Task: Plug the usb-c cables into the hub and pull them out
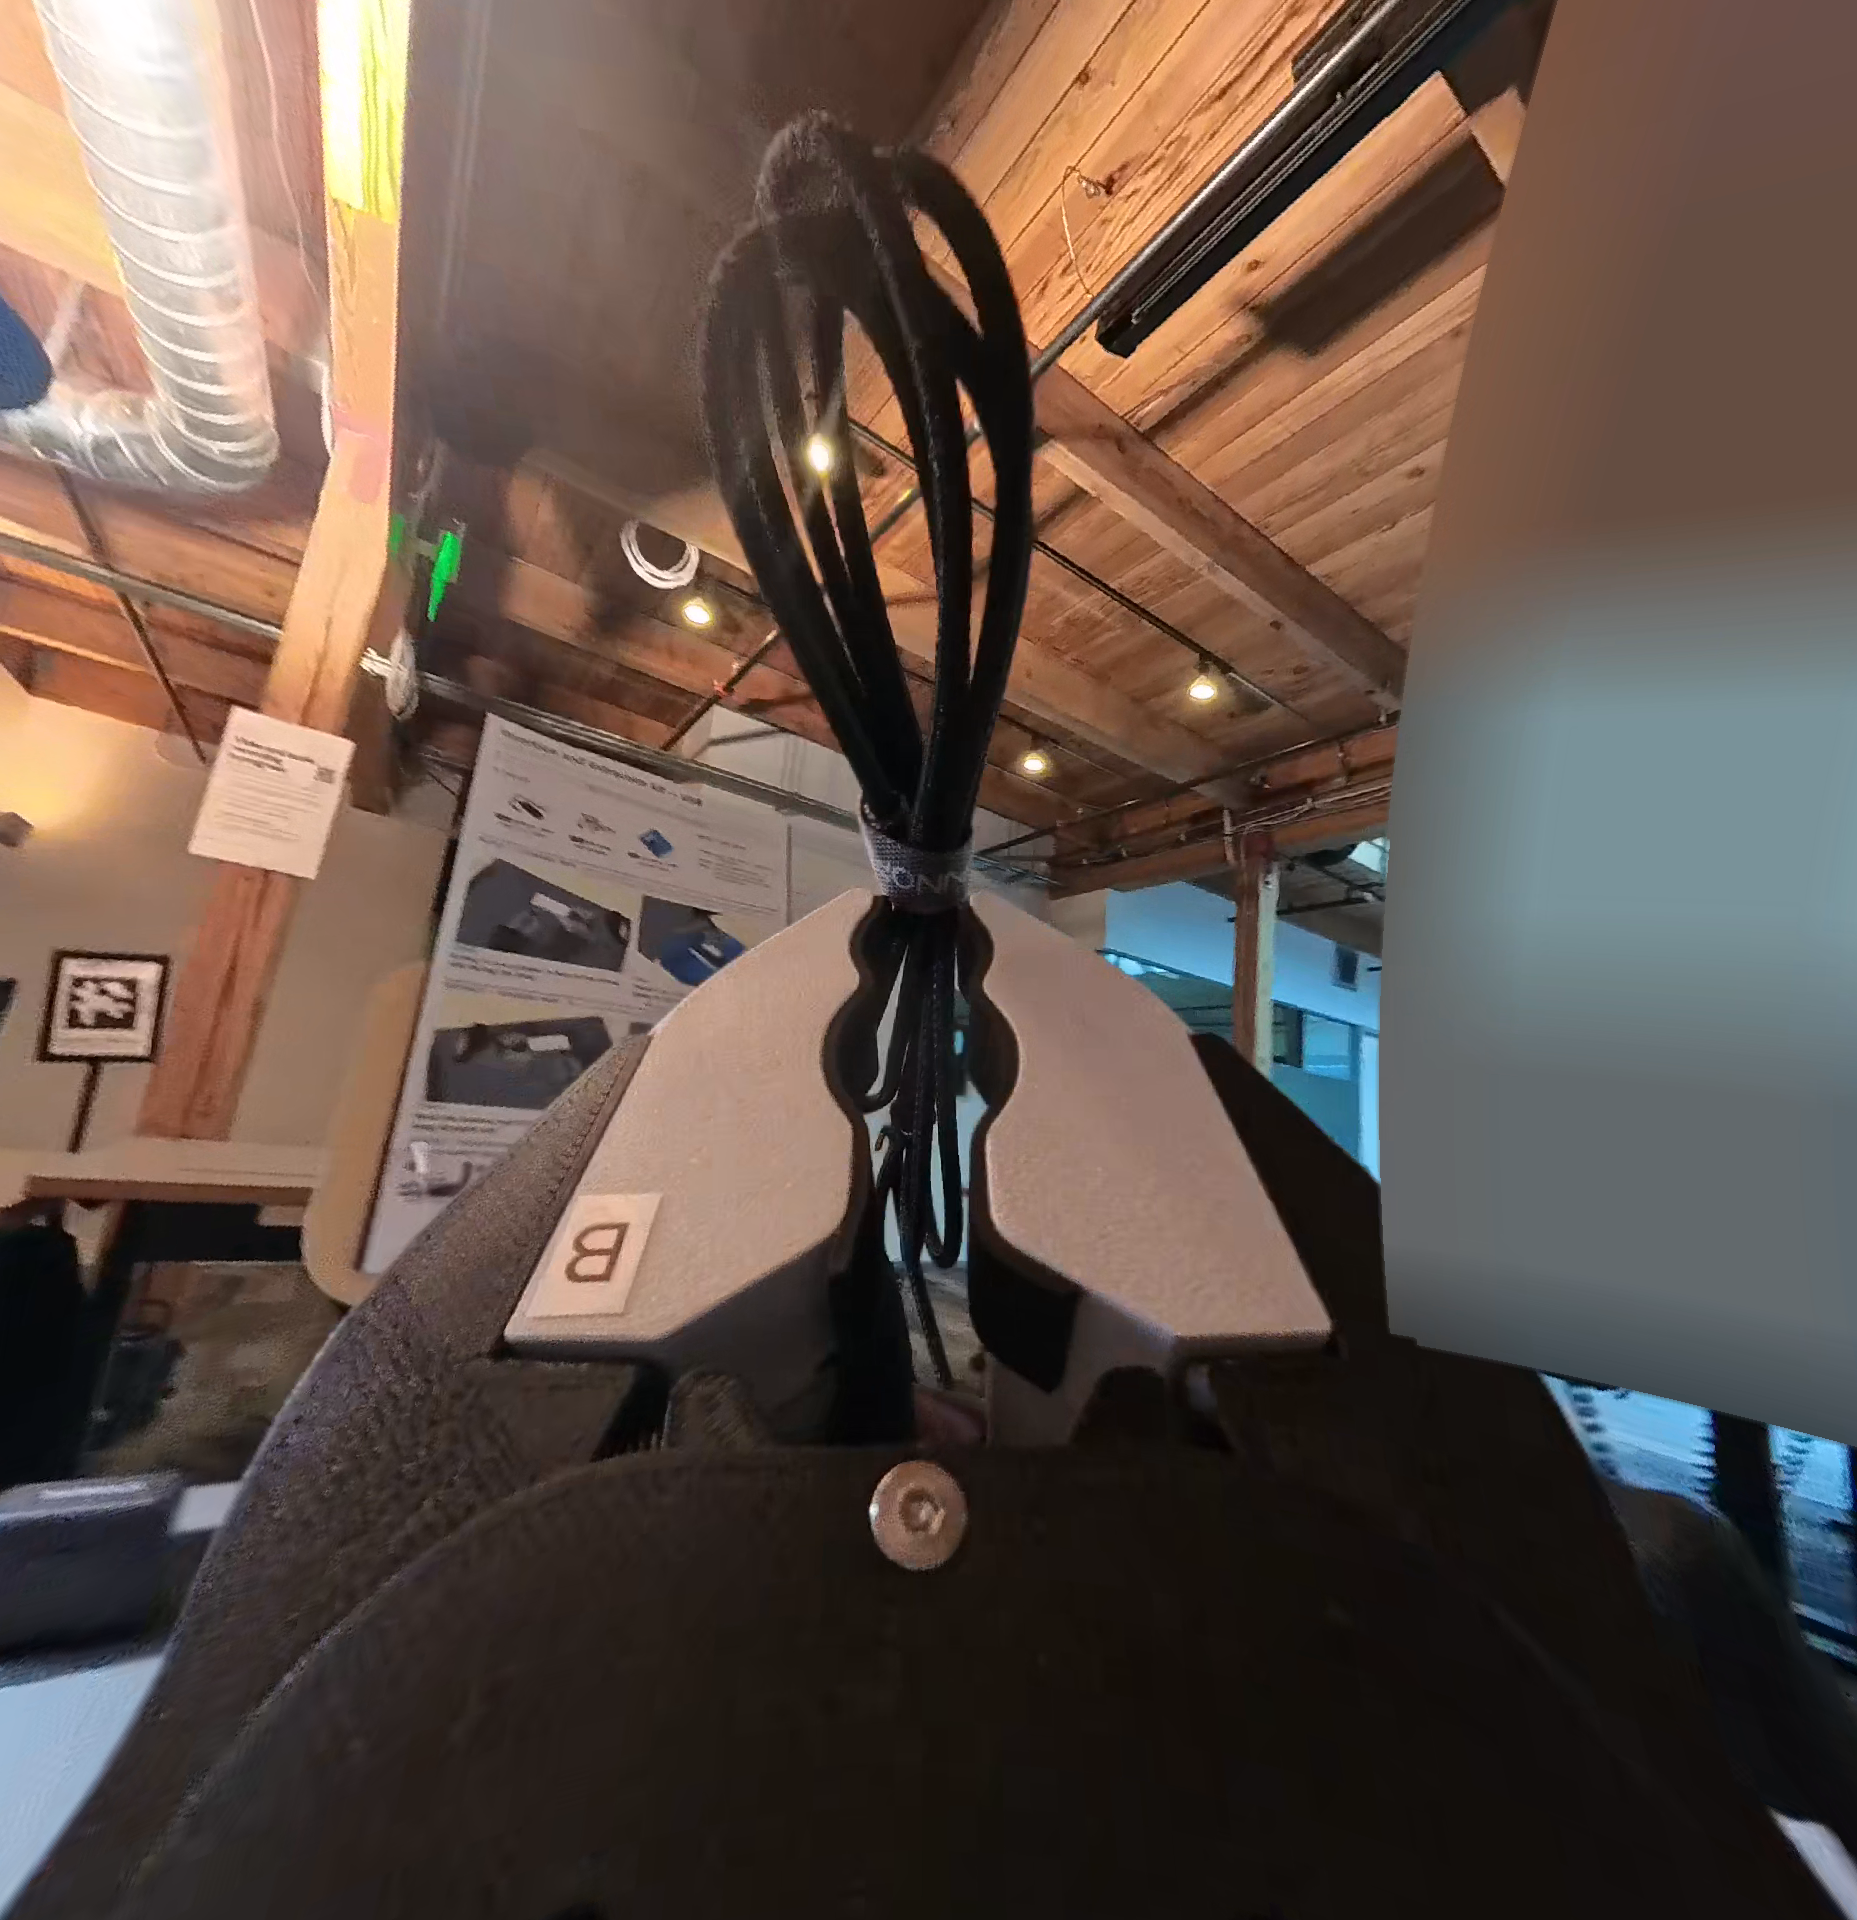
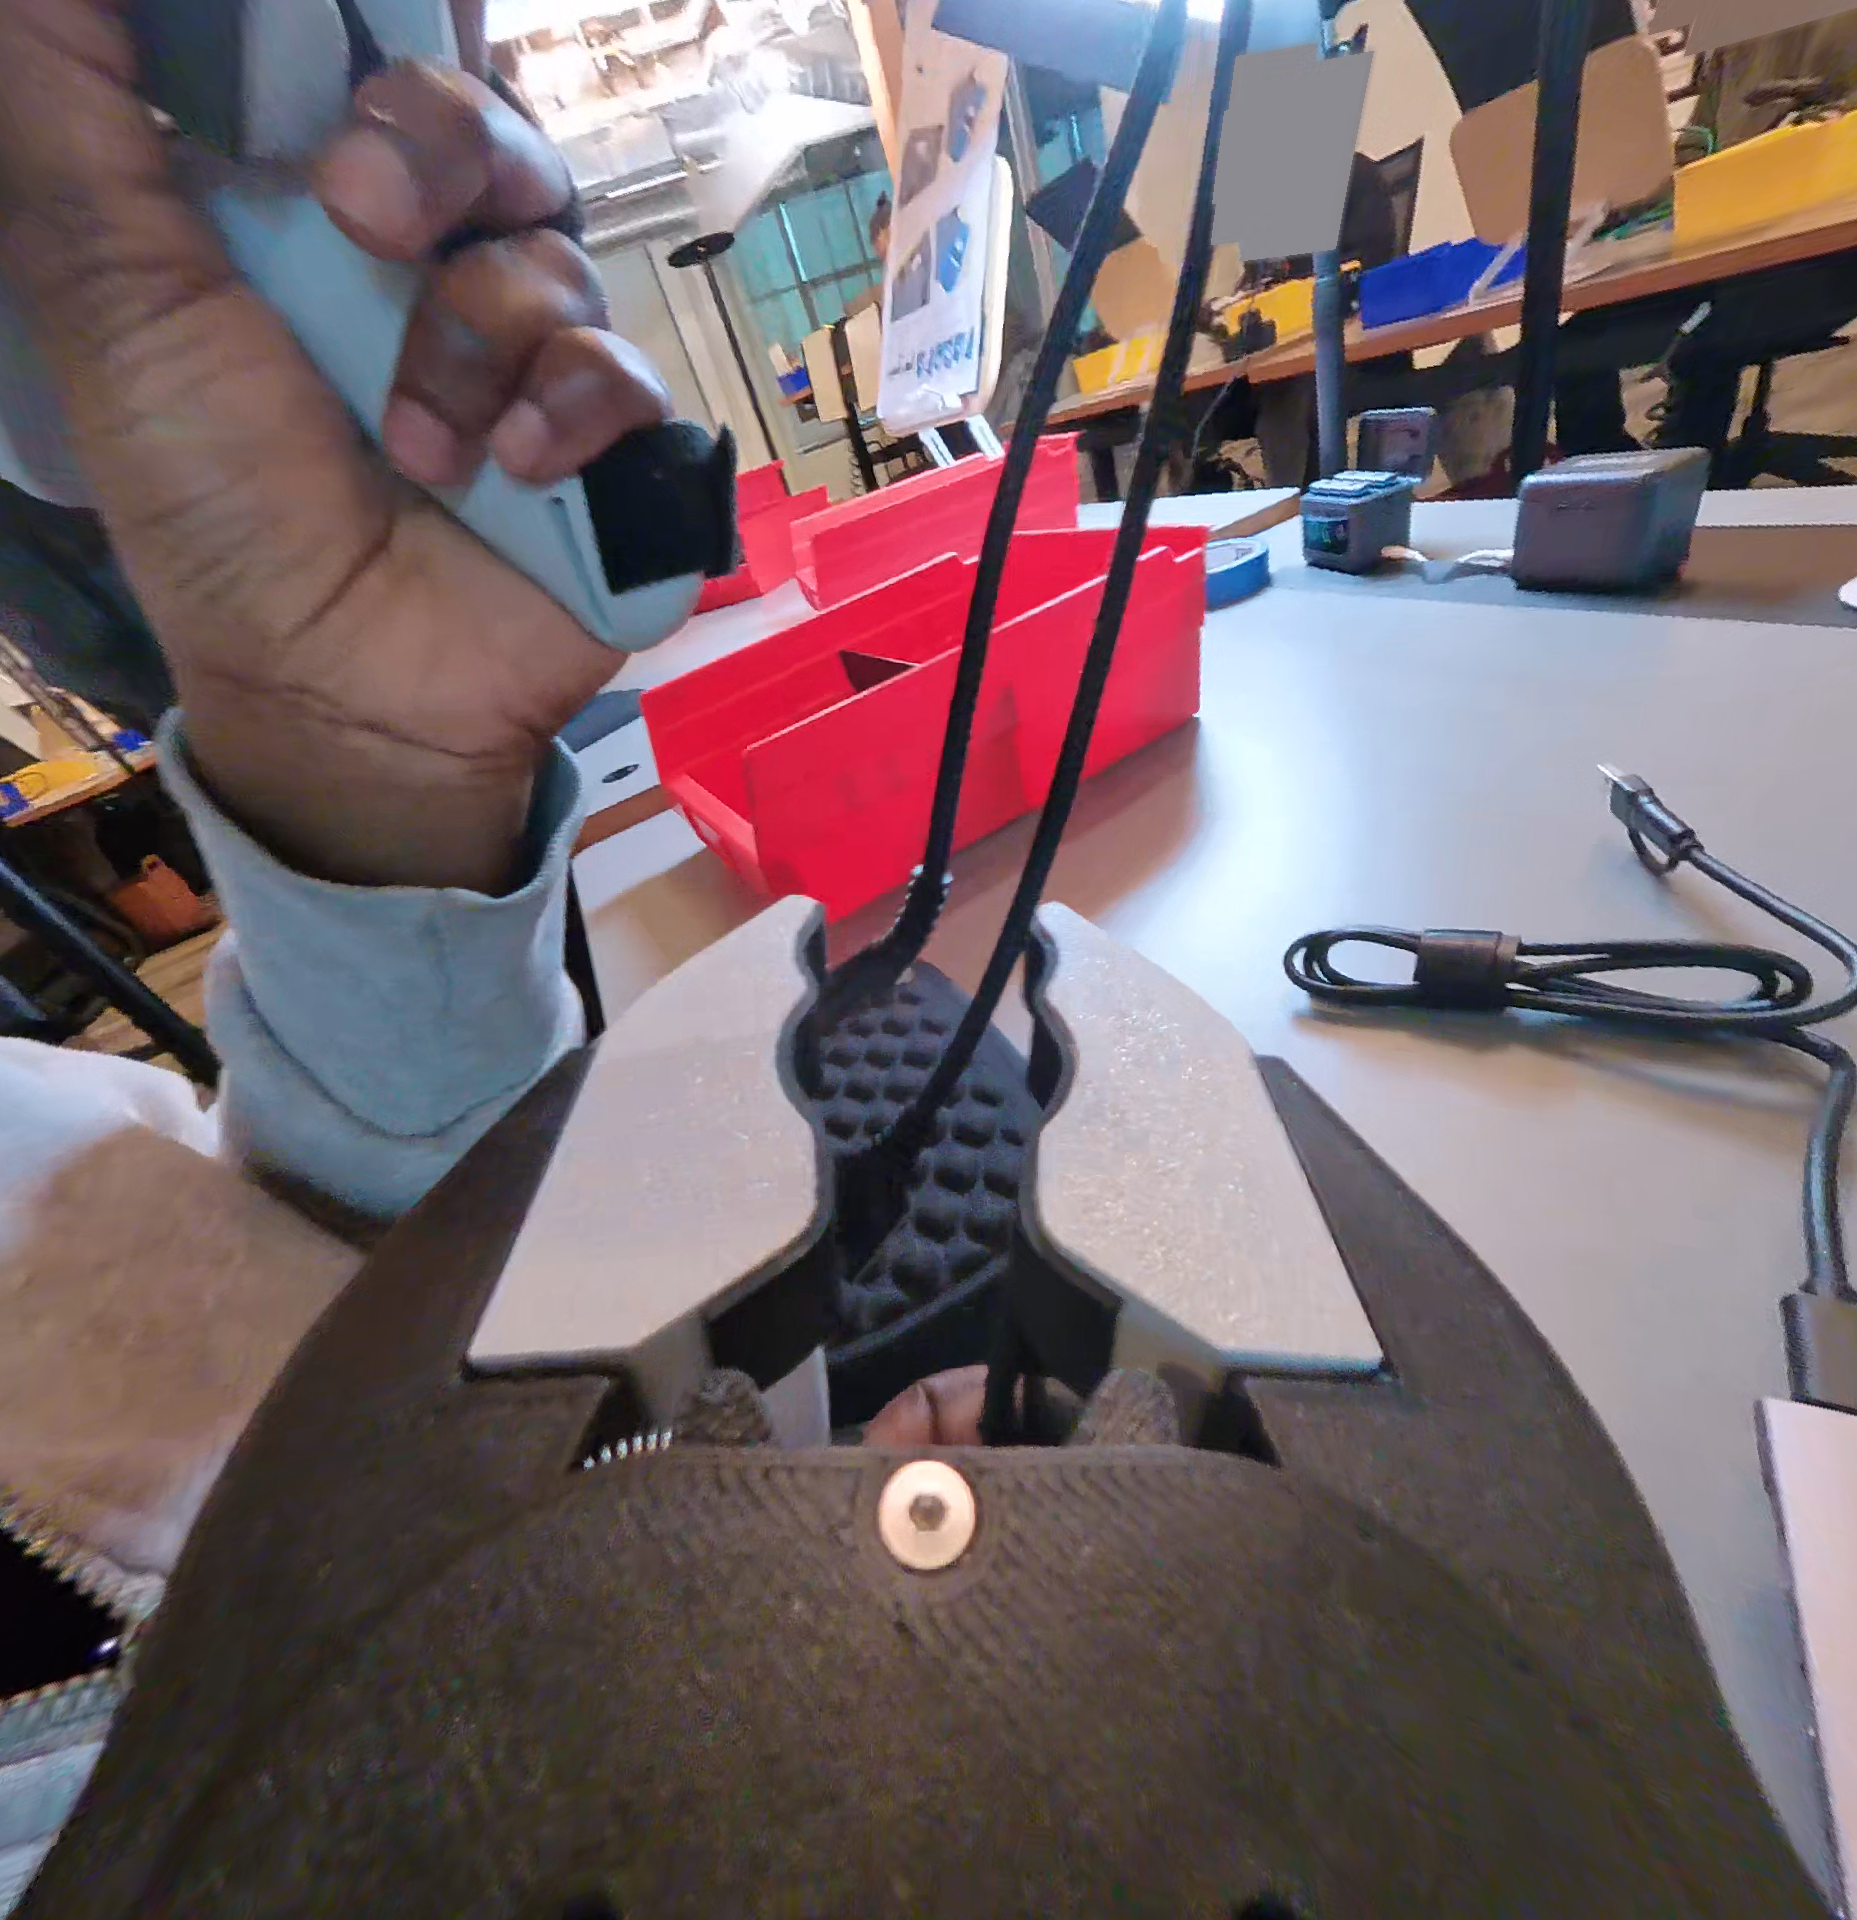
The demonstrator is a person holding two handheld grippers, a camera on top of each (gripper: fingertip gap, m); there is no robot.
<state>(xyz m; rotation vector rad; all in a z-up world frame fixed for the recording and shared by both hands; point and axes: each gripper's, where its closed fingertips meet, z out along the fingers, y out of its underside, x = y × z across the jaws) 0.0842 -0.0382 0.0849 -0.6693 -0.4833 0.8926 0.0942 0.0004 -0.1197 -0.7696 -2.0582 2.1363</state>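
Both pairs of jaws grasp the same black braided usb-c cable: the left gripper [image 1: 922, 914] clenches its strapped, looped bundle [image 1: 882, 499] at frame centre, pointing at the wooden ceiling [image 1: 1163, 312]; the right gripper [image 2: 929, 940] pinches two strands [image 2: 1049, 520] running off the top edge. Connector ends are hidden. Only the right wrist view shows the grey table [image 2: 1423, 727] — a second coiled black cable [image 2: 1578, 971] at right, red plastic bins [image 2: 934, 717] centre, a hand [image 2: 311, 436] upper left. No hub is clearly made out.
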